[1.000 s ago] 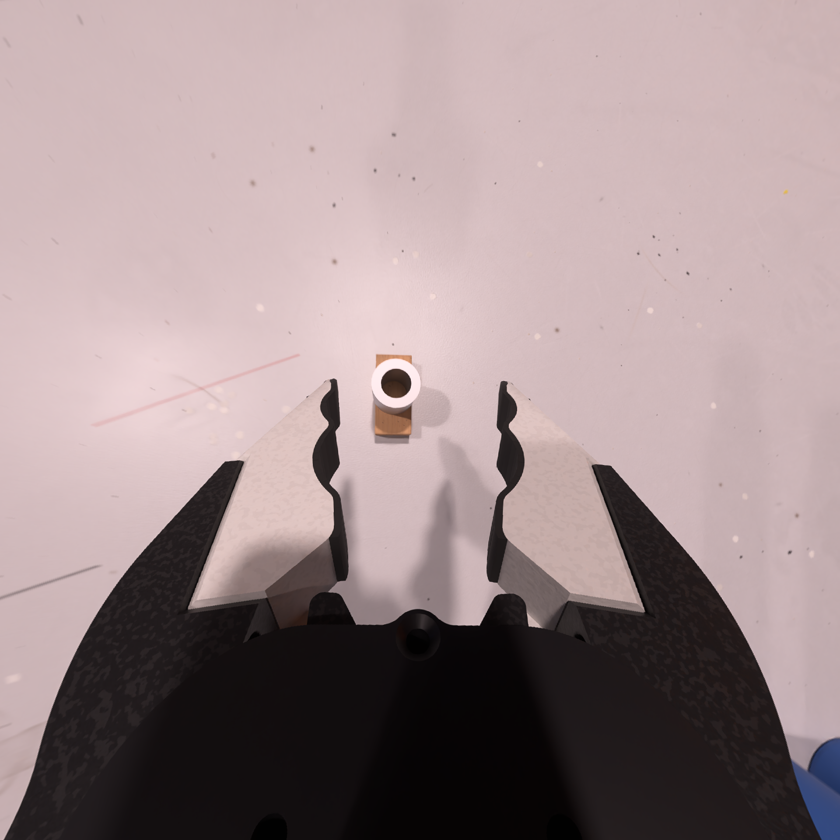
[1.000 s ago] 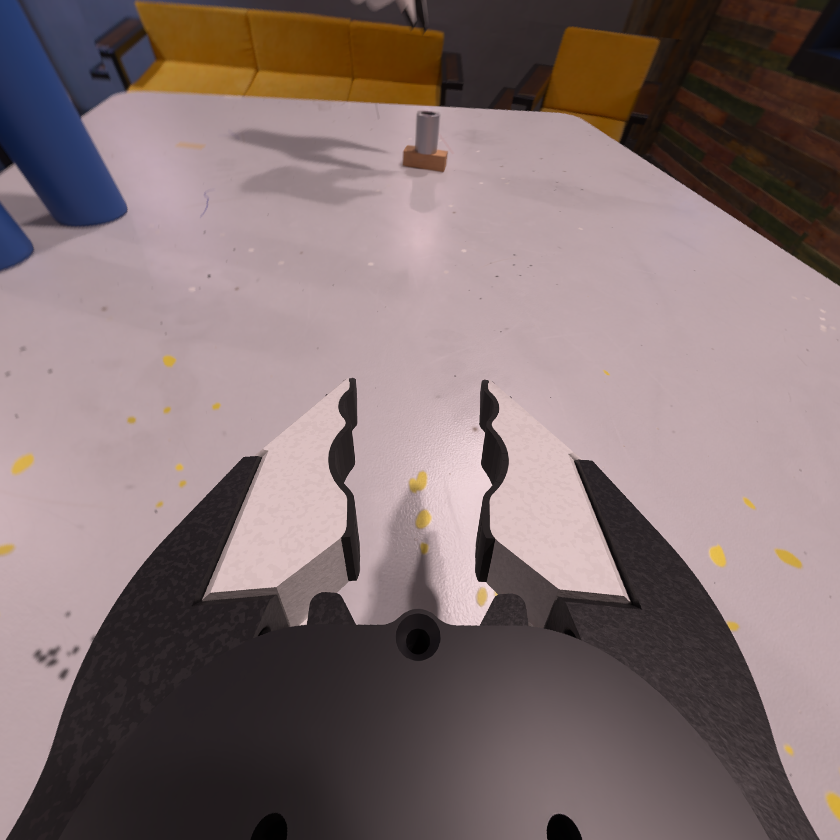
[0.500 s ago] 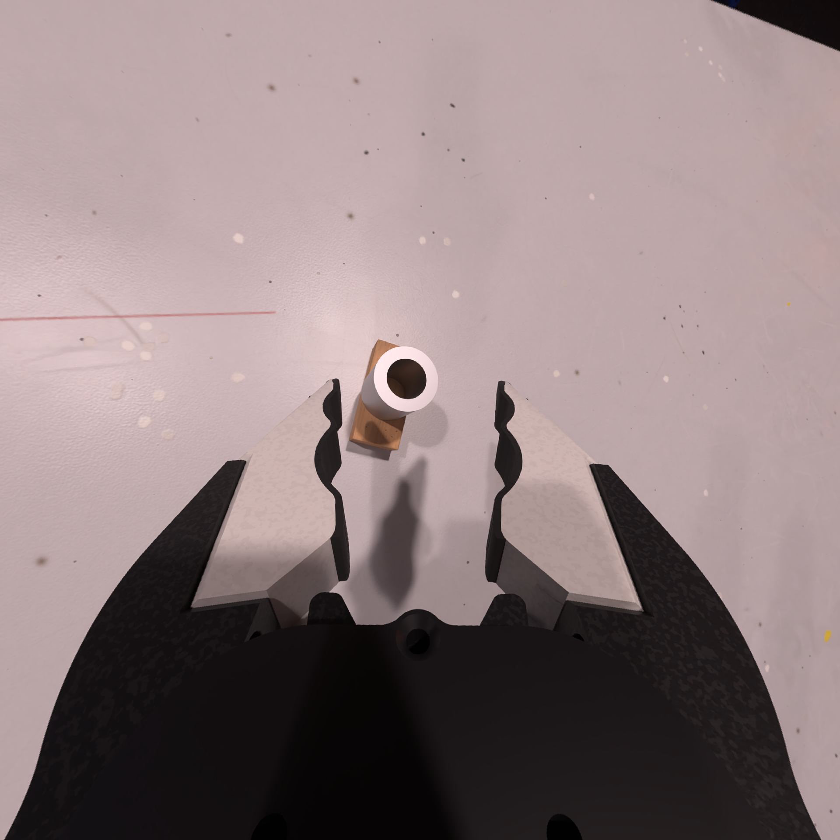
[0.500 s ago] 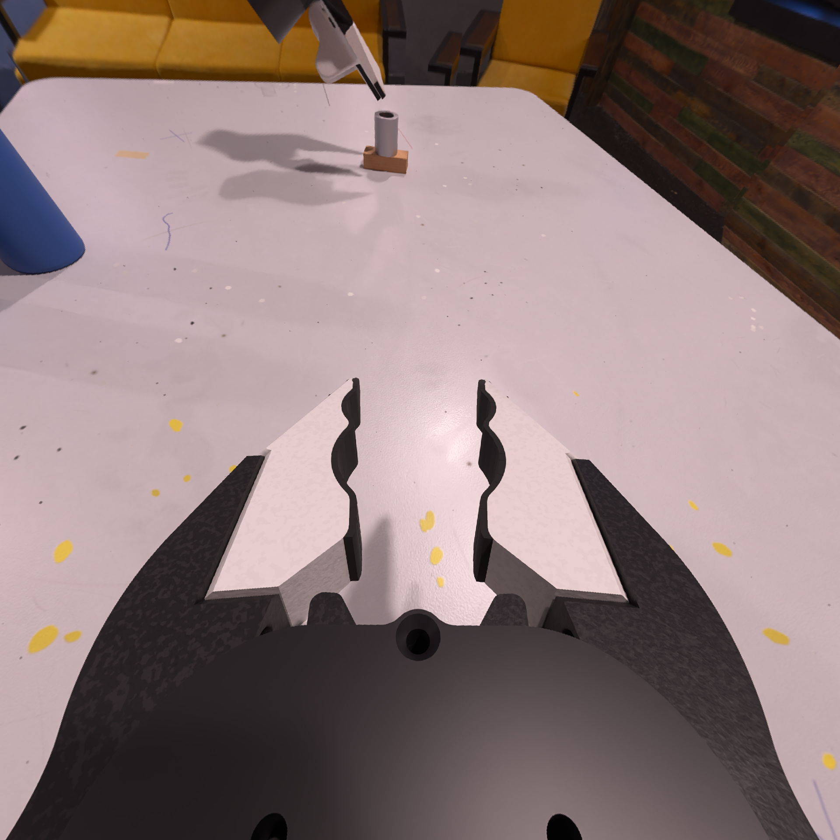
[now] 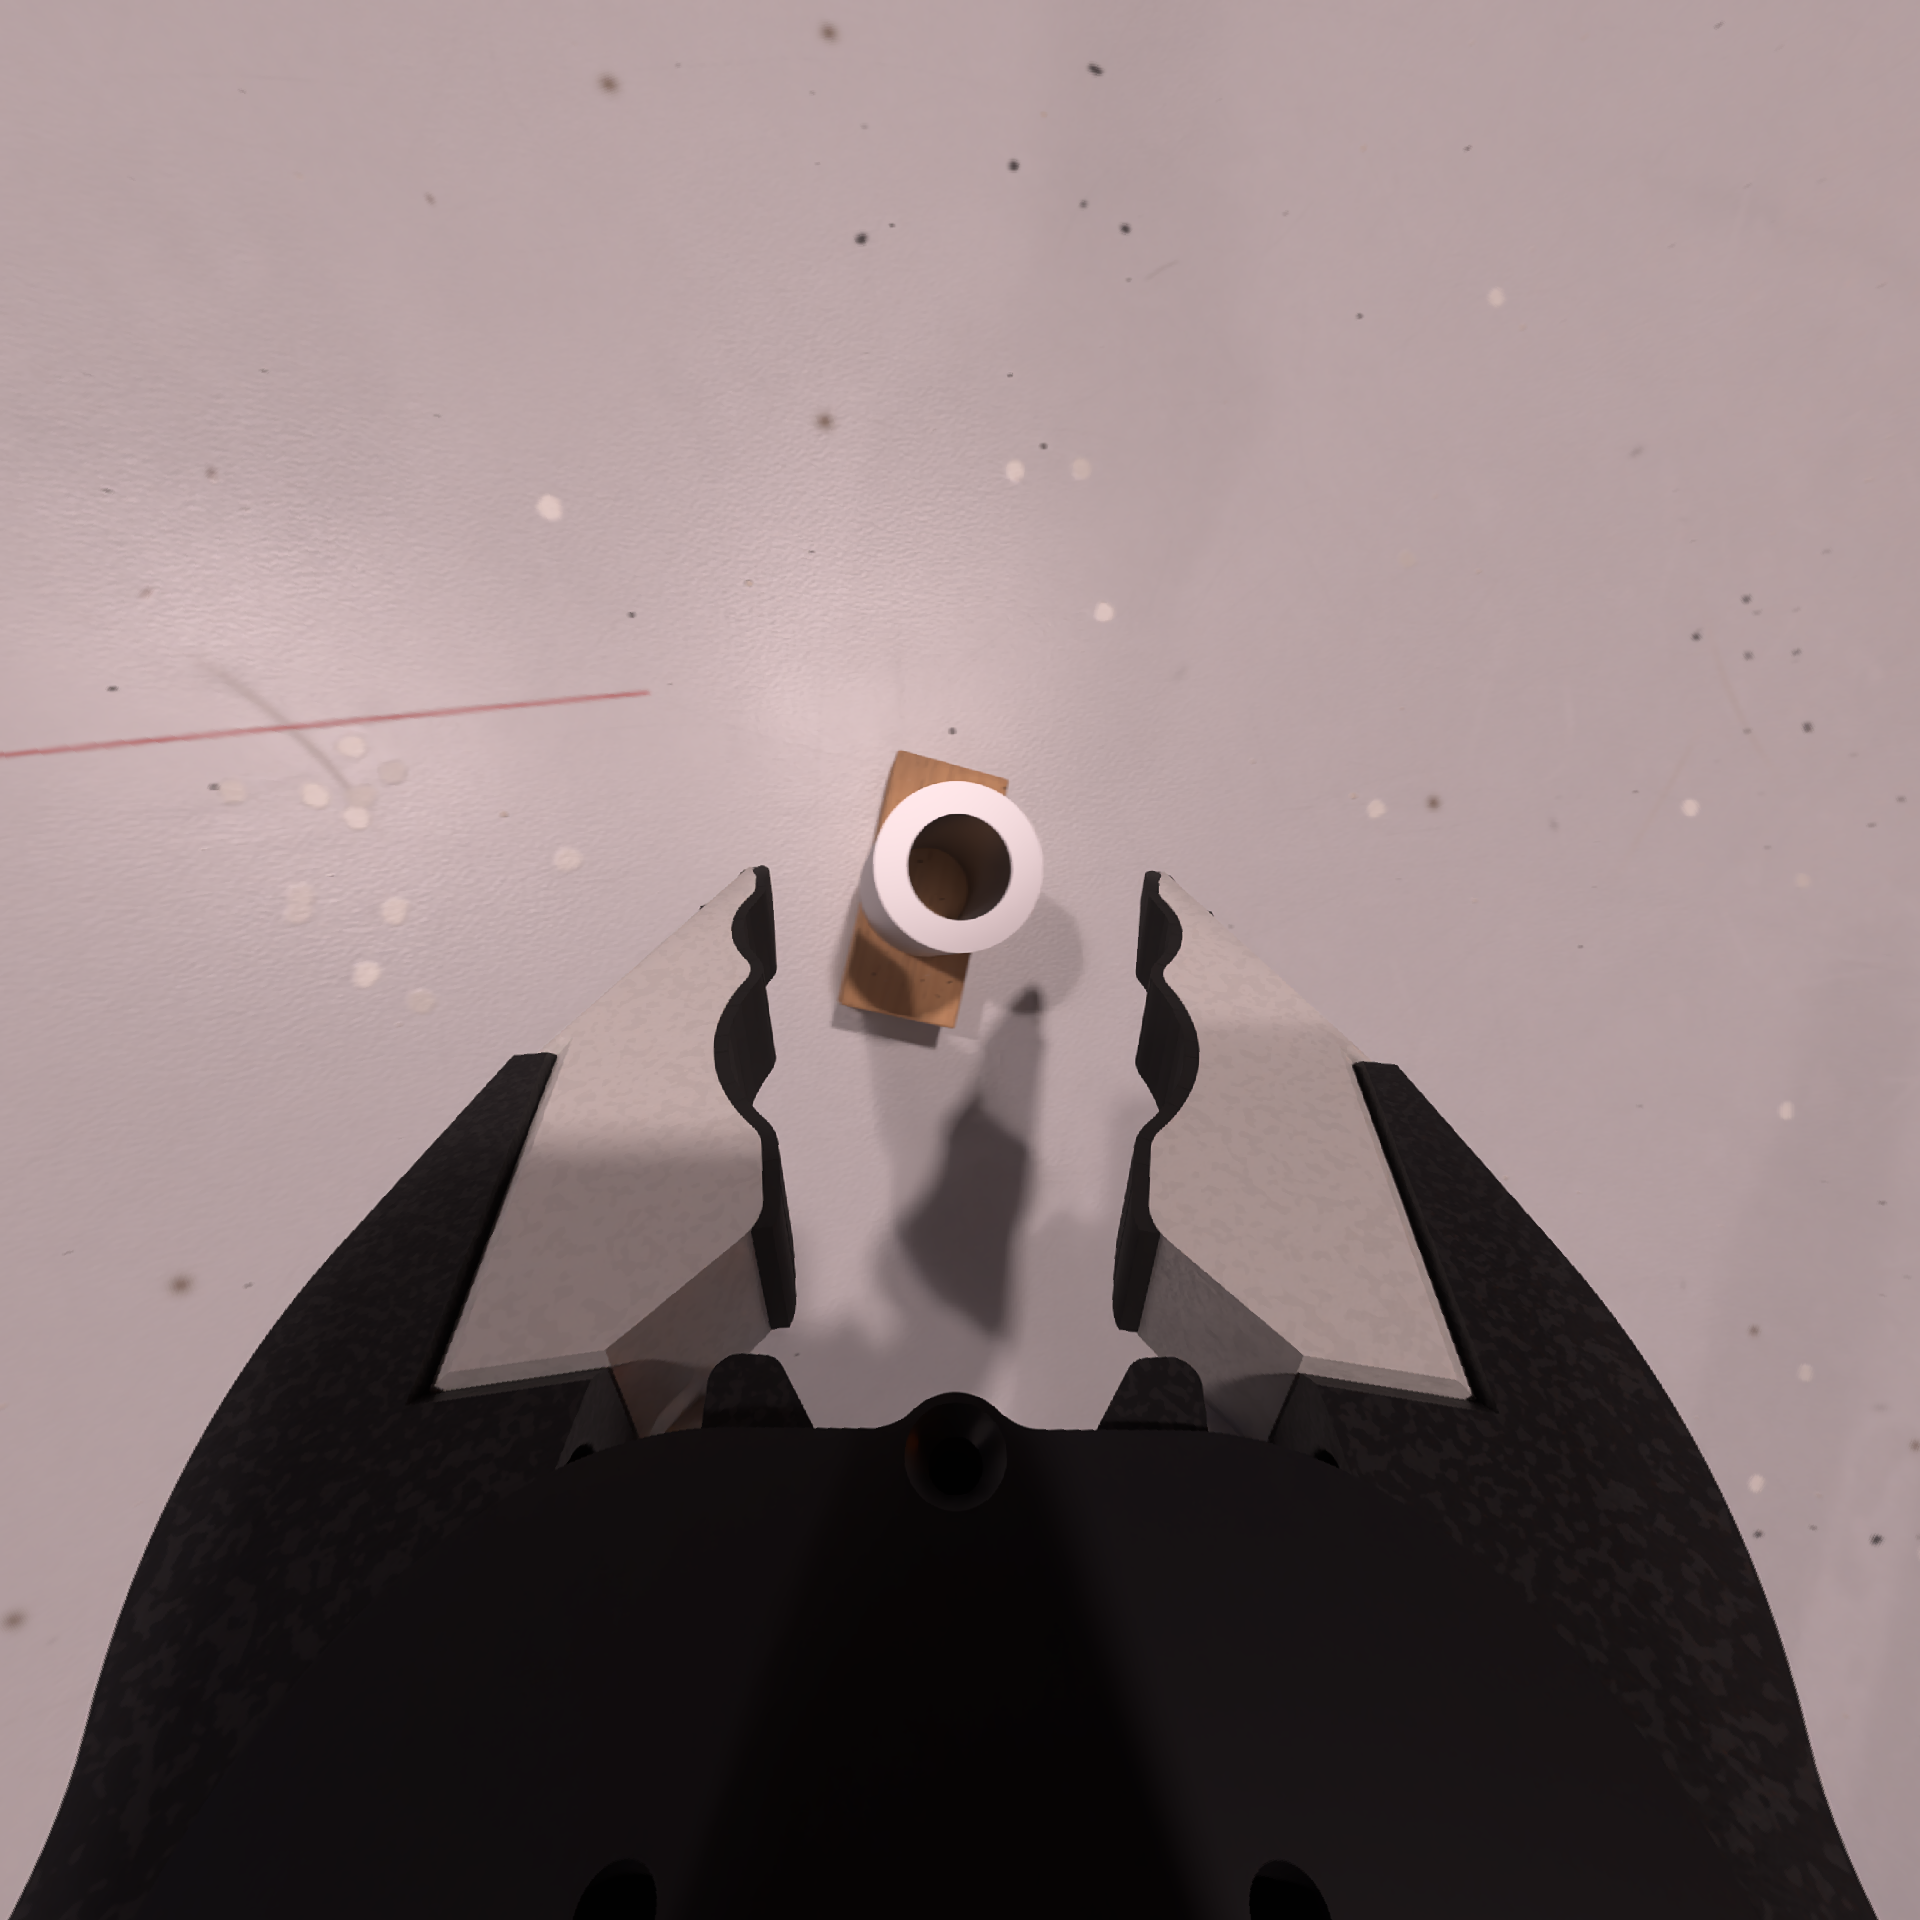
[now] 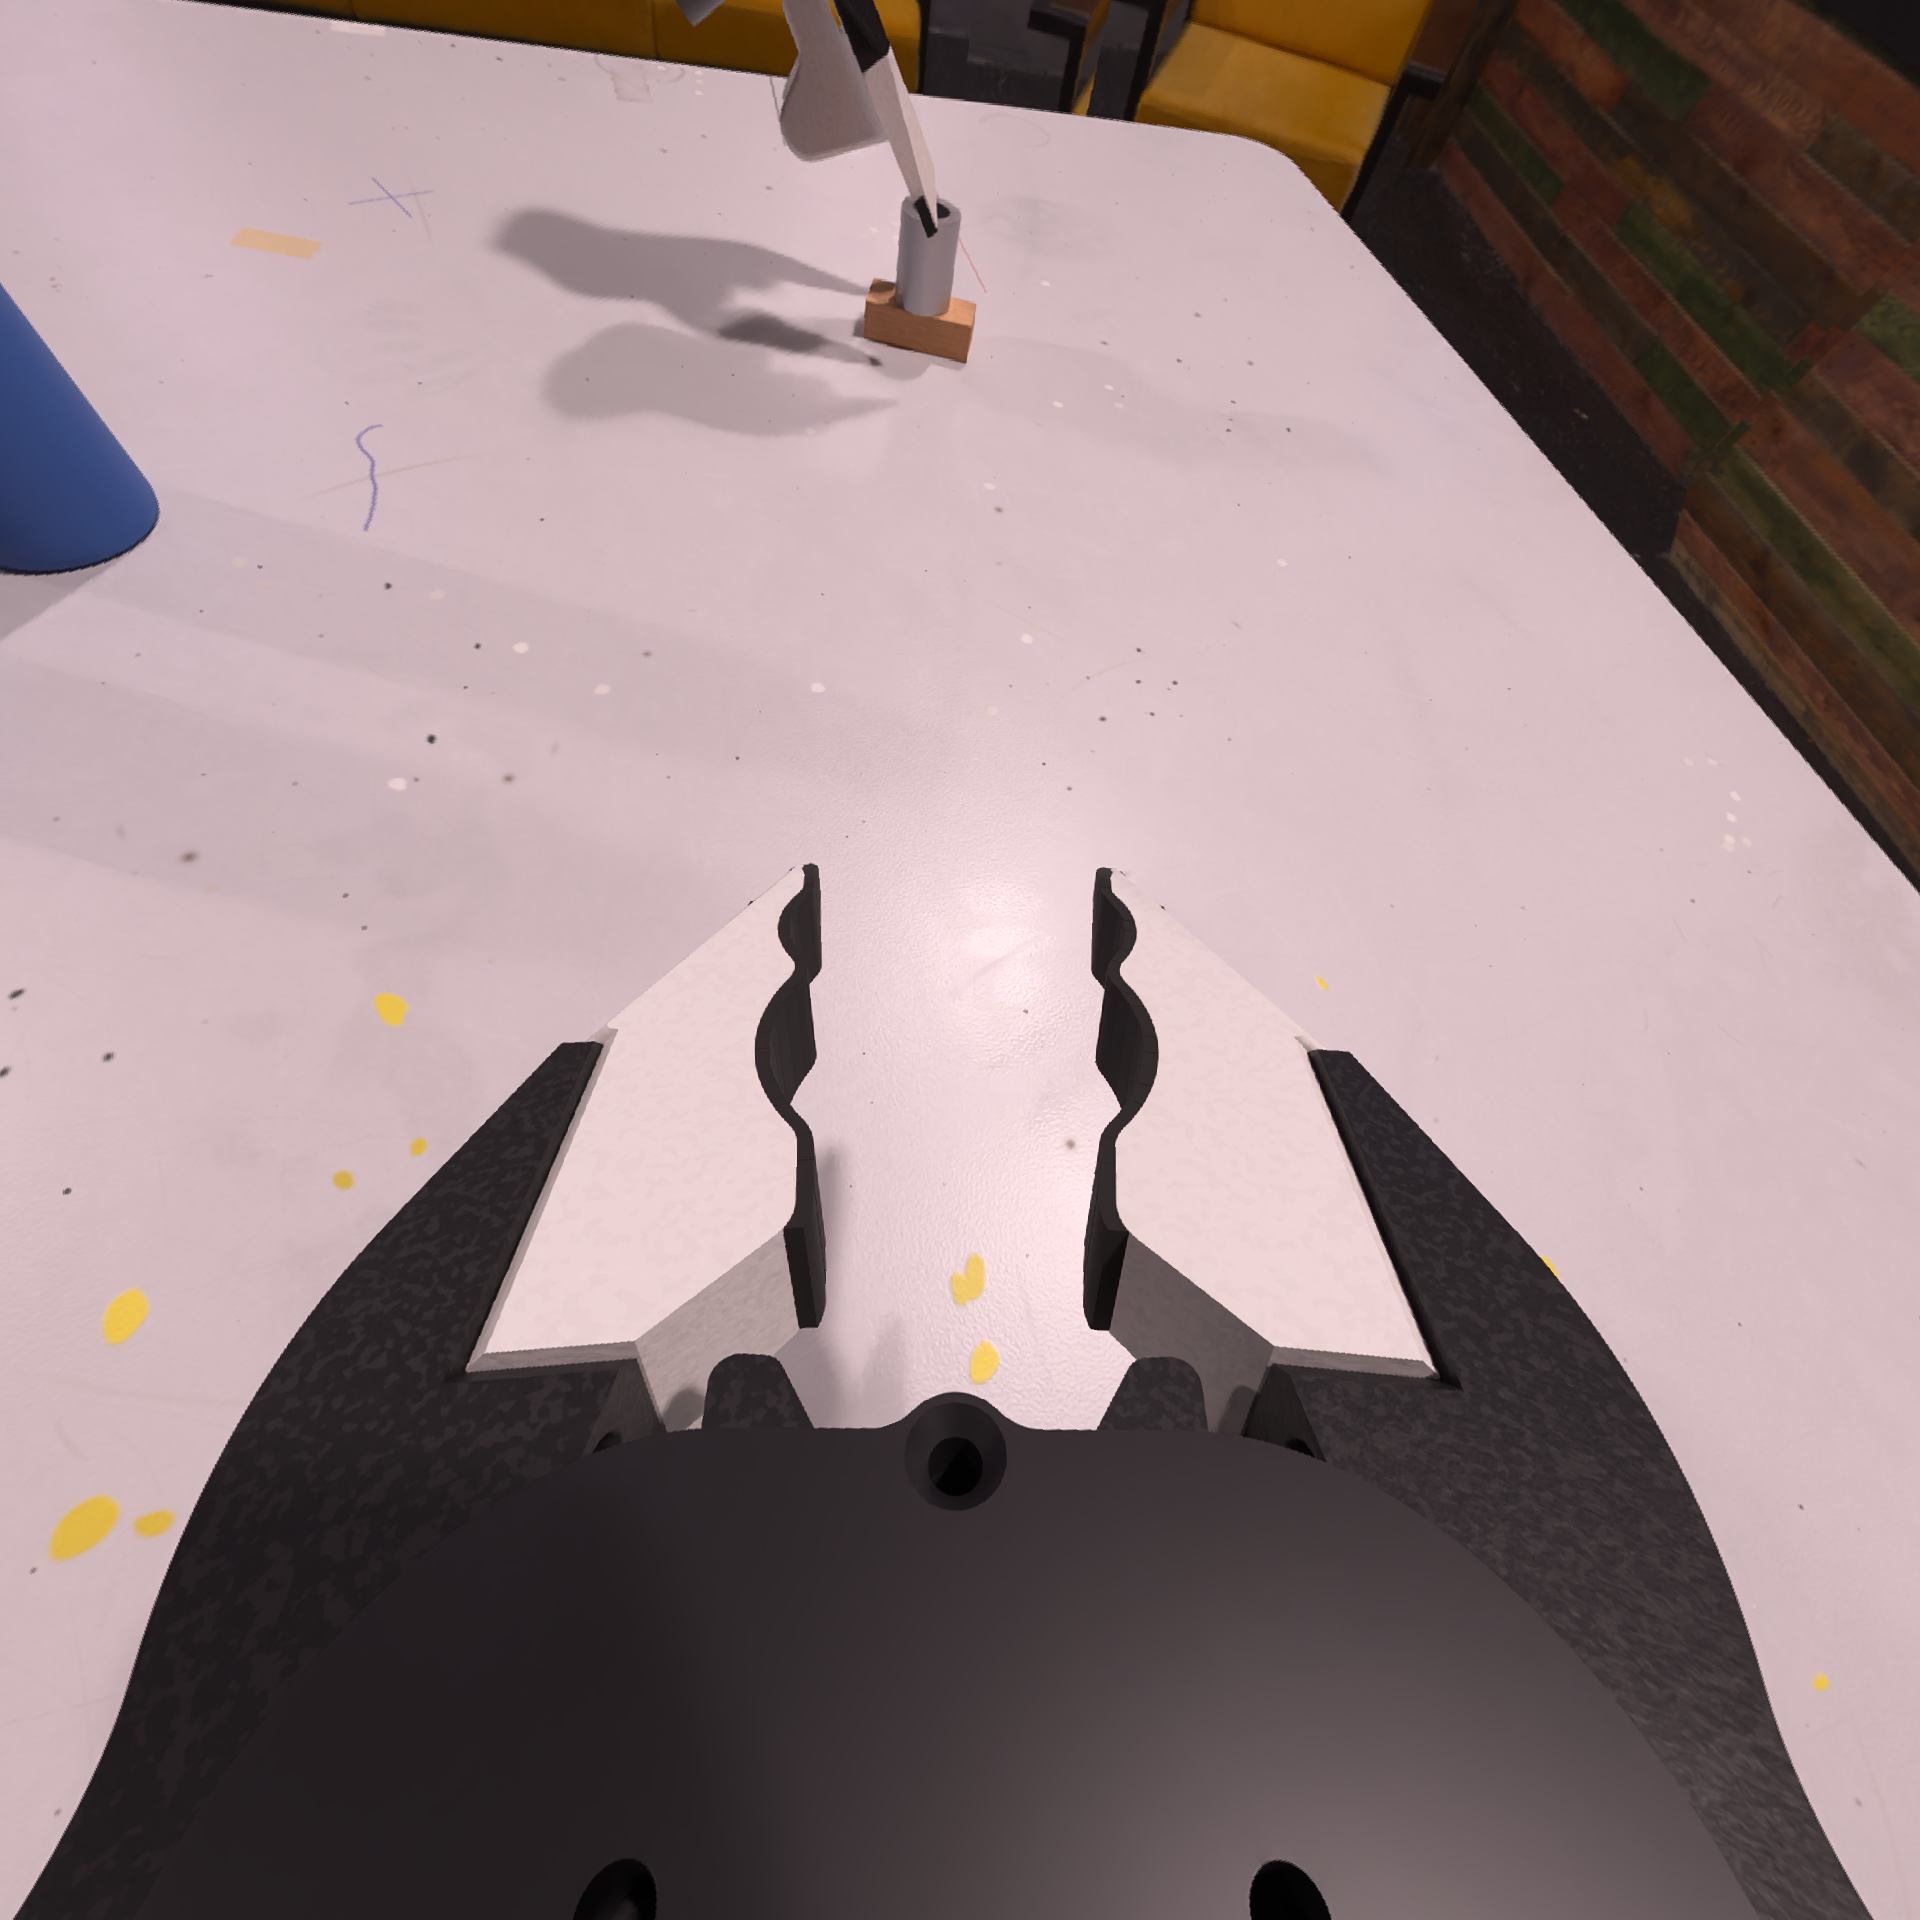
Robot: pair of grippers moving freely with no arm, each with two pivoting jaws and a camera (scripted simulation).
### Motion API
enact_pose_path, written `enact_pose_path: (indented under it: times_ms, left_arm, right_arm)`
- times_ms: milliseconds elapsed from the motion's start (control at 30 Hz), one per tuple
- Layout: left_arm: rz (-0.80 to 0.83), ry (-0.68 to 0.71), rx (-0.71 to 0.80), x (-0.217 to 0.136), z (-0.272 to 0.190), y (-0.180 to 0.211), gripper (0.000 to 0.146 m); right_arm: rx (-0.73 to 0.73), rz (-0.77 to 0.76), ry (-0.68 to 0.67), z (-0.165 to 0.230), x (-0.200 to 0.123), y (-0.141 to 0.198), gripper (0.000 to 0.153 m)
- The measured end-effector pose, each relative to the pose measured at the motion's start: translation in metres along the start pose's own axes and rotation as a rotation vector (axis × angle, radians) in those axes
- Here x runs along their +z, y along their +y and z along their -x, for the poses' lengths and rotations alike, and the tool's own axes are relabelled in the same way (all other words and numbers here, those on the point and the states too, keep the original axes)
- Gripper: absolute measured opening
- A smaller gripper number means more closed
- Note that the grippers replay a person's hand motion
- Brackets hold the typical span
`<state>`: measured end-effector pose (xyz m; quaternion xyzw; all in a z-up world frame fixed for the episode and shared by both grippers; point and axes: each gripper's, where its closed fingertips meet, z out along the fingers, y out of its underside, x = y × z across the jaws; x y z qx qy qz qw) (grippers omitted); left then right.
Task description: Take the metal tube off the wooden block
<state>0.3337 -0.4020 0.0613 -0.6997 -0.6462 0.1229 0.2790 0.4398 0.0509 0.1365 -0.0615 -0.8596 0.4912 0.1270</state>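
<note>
— Looking down my left tongs (image 5: pixel 954 883) first: what do you make of it?

— Both fingers stand wide apart with nothing between them. The metal tube (image 5: pixel 957 868) stands upright right ahead of the tips, centred in the gap, its open mouth facing me. It sits on the wooden block (image 5: pixel 902 987), which pokes out beyond and nearer than the tube on the pale table (image 5: pixel 1455 416).

— How will it handle?

— I'd judge it stiff, smooth and thick-walled, so fairly heavy for its size and likely slippery. I would grip the outer wall from both sides, below the rim, letting the scalloped pads cradle the round. The block looks light and might rise with it if the fit is snug.

— And the right-hand view?

— My right tongs (image 6: pixel 956 883) are open too, empty, low over the table. Tube (image 6: pixel 927 260) and block (image 6: pixel 921 324) are far ahead, slightly leftward of centre. The left tongs' fingertips (image 6: pixel 920 203) hang at the tube's top; contact I cannot tell. A blue cylinder (image 6: pixel 52 447) stands far to my left.
</note>
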Motion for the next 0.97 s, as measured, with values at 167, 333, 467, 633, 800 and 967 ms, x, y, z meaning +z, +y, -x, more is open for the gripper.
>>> enact_pose_path:
  times_ms: [167, 333, 467, 633, 800, 967]
  left_arm:
    - [0.007, -0.031, 0.029, -0.007, 0.012, -0.003, 0.068]
    - [0.015, 0.102, 0.076, -0.009, 0.003, -0.006, 0.063]
    - [0.064, 0.135, 0.131, -0.002, -0.005, -0.001, 0.063]
    - [0.141, 0.059, 0.201, 0.012, 0.0, 0.007, 0.044]
    - [0.051, 0.074, 0.16, -0.017, 0.003, -0.004, 0.035]
    - [-0.042, 0.083, 0.268, -0.093, -0.024, -0.032, 0.035]
  right_arm:
    - [-0.01, 0.006, -0.01, 0.002, 0.003, -0.002, 0.052]
    - [-0.012, -0.007, -0.008, 0.002, 0.001, 0.0, 0.052]
    - [0.001, -0.019, -0.012, 0.001, 0.0, 0.005, 0.052]
    - [0.009, -0.037, 0.004, -0.002, -0.003, 0.009, 0.048]
    - [0.017, -0.054, 0.012, -0.003, -0.012, 0.015, 0.047]
    - [0.058, -0.098, 0.018, -0.012, -0.027, 0.022, 0.047]
